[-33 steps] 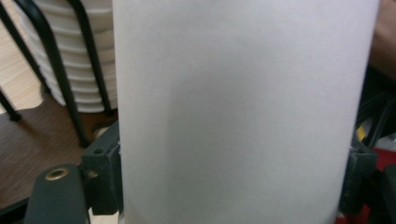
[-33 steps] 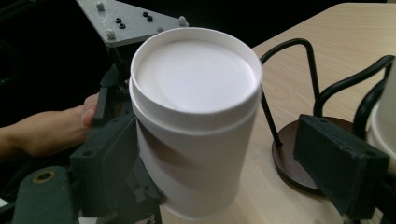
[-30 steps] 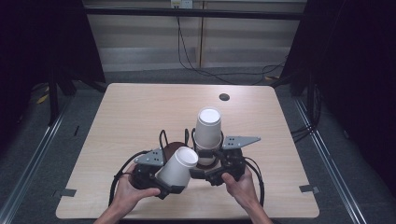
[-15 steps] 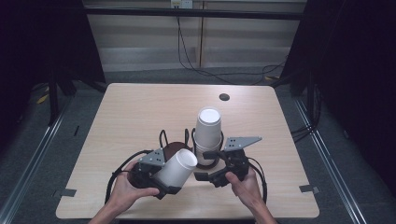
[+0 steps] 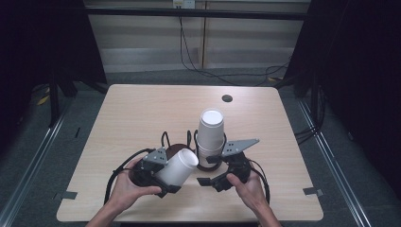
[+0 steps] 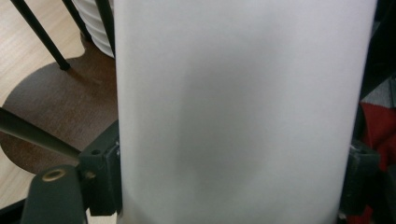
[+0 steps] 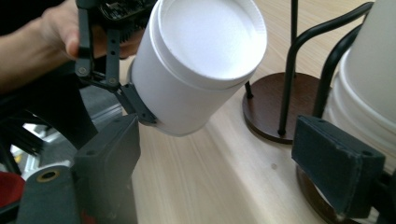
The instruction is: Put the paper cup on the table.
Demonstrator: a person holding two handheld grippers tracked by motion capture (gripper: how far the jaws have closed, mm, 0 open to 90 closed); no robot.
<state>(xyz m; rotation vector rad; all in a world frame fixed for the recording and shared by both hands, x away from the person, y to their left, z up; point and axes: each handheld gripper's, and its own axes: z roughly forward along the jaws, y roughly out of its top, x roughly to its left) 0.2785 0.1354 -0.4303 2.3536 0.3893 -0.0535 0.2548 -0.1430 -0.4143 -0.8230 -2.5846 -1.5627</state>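
The white foam cup (image 5: 177, 166) sits tilted in the left claw (image 5: 165, 177), left of the stacked white cups (image 5: 210, 135) in the black wire rack (image 5: 189, 142) on the wooden desk (image 5: 142, 109); the right claw (image 5: 210, 170) lies before that rack.

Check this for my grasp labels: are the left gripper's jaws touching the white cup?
Touching. In the left gripper view, both jaws of the left gripper press the white cup's sides, no gap.

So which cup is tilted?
The cup in the left gripper, leaning bottom-up toward the holder; the stack stands upright.
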